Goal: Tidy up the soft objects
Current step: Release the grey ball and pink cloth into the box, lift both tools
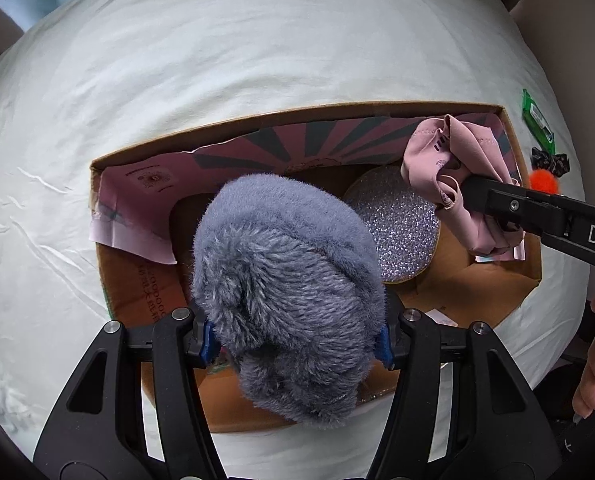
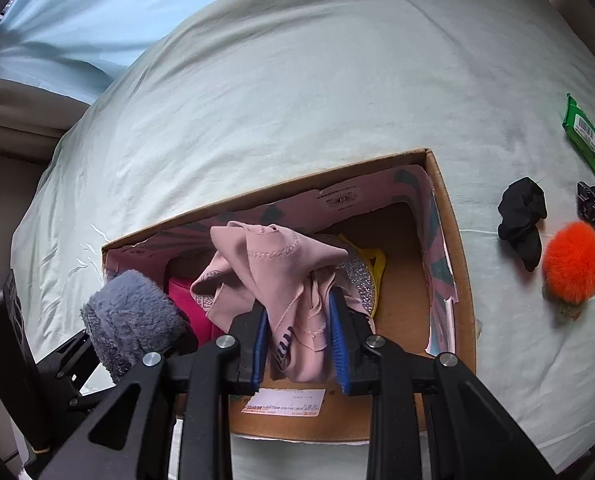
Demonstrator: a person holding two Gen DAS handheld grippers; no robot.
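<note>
Presently a grey furry item (image 1: 289, 296) is pinched between the jaws of the left gripper (image 1: 295, 344) and held above the near half of the cardboard box (image 1: 513, 300) on the bed (image 1: 217, 60). A pink cloth (image 2: 281, 280) is clamped in the jaws of the right gripper (image 2: 301, 344), hanging over the box's right portion, above a glittery disc (image 1: 401, 216). Both loads are judged to lie directly over the open box, so release downward is what is called for. An orange pompom (image 2: 573, 264) and a black scrunchie (image 2: 523, 220) are left on the bed, nearer the right gripper.
</note>
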